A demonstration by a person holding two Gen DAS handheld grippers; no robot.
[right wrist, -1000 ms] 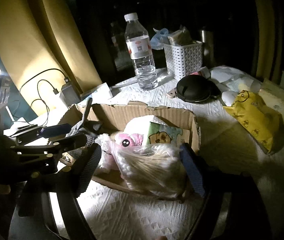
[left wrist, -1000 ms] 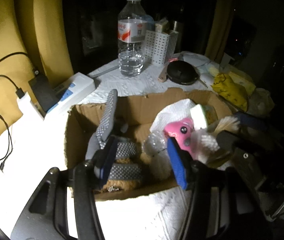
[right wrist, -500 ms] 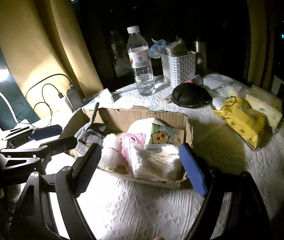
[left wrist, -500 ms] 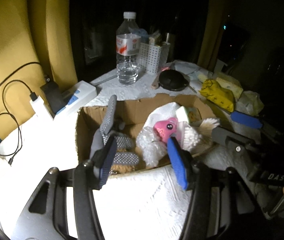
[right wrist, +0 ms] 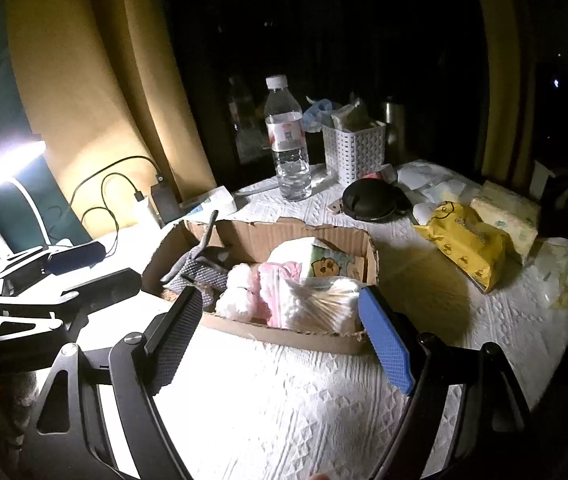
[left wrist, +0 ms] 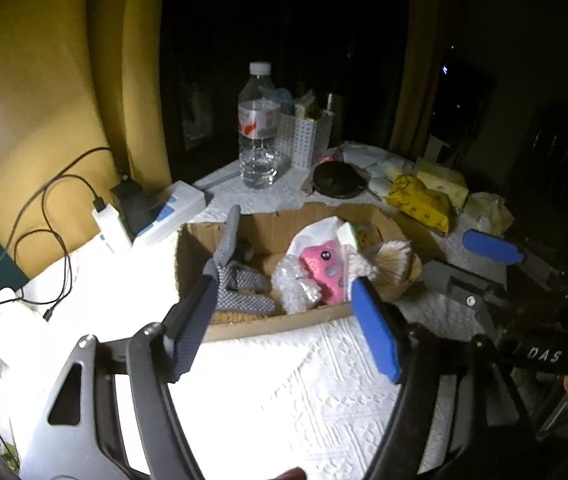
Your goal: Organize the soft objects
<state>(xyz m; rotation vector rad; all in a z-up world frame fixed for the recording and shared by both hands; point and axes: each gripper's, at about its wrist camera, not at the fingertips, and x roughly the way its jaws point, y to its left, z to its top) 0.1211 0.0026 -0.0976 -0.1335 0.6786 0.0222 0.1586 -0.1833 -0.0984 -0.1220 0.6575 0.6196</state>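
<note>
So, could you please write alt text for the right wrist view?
An open right gripper hovers empty before a cardboard box holding a bag of cotton swabs, a pink plush toy and grey straps. Behind, on the white tablecloth, stand a water bottle and a white basket.

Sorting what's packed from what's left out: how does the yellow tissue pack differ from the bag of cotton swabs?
The yellow tissue pack lies on the white tablecloth, outside the cardboard box; the bag of cotton swabs sits inside it, at the near wall. The pack is opaque yellow with printed figures; the bag is clear, its contents visible. Neither is held by a gripper.
</note>
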